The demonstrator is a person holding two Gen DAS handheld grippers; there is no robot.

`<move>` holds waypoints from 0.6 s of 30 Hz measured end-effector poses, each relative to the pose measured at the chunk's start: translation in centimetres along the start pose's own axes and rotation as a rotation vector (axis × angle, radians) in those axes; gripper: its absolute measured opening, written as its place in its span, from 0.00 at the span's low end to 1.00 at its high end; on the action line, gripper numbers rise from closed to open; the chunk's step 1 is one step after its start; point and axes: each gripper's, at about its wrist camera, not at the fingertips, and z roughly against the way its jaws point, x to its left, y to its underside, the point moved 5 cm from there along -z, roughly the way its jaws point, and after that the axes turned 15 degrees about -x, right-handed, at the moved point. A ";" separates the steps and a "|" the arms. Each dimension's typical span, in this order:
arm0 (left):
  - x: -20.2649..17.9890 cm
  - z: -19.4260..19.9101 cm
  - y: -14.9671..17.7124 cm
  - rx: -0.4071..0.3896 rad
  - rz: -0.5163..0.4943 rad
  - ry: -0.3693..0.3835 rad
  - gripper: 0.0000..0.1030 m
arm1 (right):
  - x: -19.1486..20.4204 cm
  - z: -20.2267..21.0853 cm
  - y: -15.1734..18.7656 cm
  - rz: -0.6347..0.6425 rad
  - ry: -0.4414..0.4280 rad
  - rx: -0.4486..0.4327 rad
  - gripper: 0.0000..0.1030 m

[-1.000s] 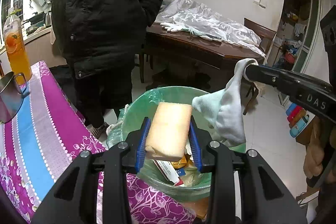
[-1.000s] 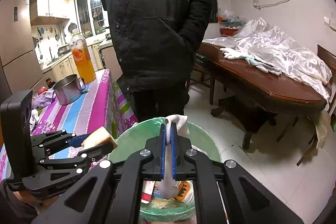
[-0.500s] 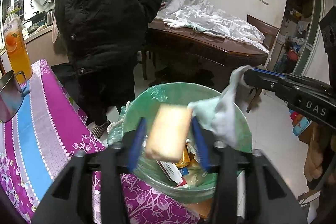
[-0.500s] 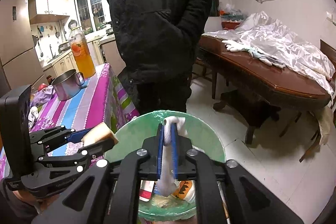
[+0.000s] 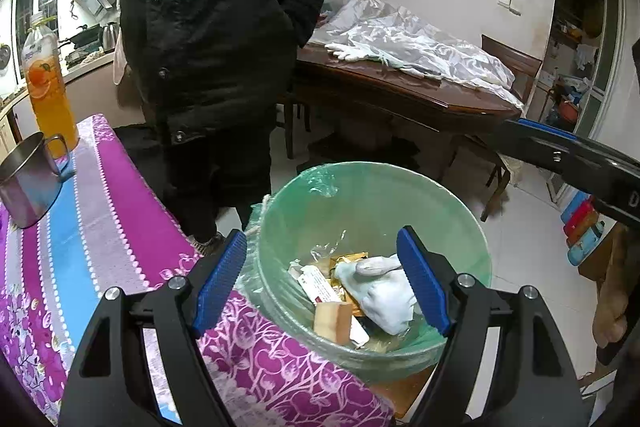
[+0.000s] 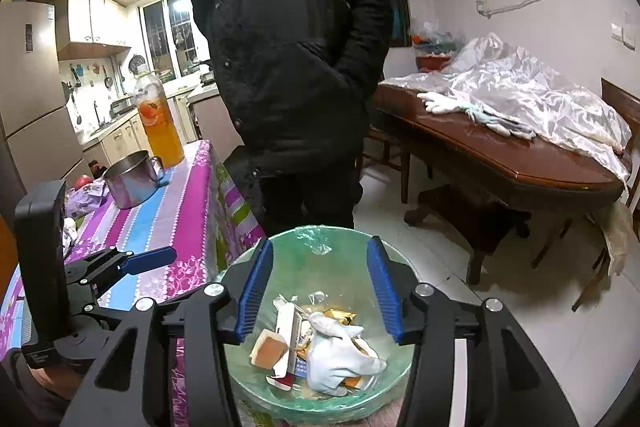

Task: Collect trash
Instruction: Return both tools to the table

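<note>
Trash is found collected in a green-lined bin (image 5: 280,227) that stands on the floor just beside a table covered with a purple, blue and white striped cloth (image 5: 100,227). Inside the bin a white glove (image 5: 384,295) lies crumpled against a tan sponge block (image 5: 332,319), with a red-and-white packet (image 5: 320,283) and gold wrappers (image 5: 348,261) beneath and around them. The left gripper (image 5: 320,283) is held above the bin rim with its blue pads (image 5: 218,279) spread wide and the jaws opening — nothing is gripped between them, the bin contents being seen through the gap. The right gripper (image 6: 320,291) is likewise positioned over the bin, its jaws opening and holding nothing; the glove and sponge block are seen lying below it in the bin. In the right wrist view the left gripper appears at the lower left, over the cloth edge. On the cloth a steel mug (image 5: 28,183) is noted near a tall bottle of orange drink (image 5: 48,95). A person in a dark padded jacket (image 5: 216,27) stands behind the bin, one hand in a pocket. Further back a dark wooden table (image 6: 500,155) carries a sheet of clear plastic (image 6: 532,99) and a pair of white gloves (image 6: 444,105).
</note>
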 end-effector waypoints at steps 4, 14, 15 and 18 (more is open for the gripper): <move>1.1 1.3 0.0 -0.013 -0.002 -0.029 0.72 | 1.7 1.8 -0.5 0.011 -0.003 -0.061 0.72; 6.6 7.2 -0.1 -0.066 -0.013 -0.154 0.72 | 10.5 4.2 -0.6 0.060 -0.138 -0.132 0.88; 7.4 8.1 -0.1 -0.074 -0.014 -0.173 0.72 | 11.3 4.3 -0.6 0.062 -0.153 -0.132 0.89; 9.4 10.3 0.3 -0.080 -0.010 -0.212 0.72 | 14.6 4.3 -0.3 0.073 -0.214 -0.132 0.89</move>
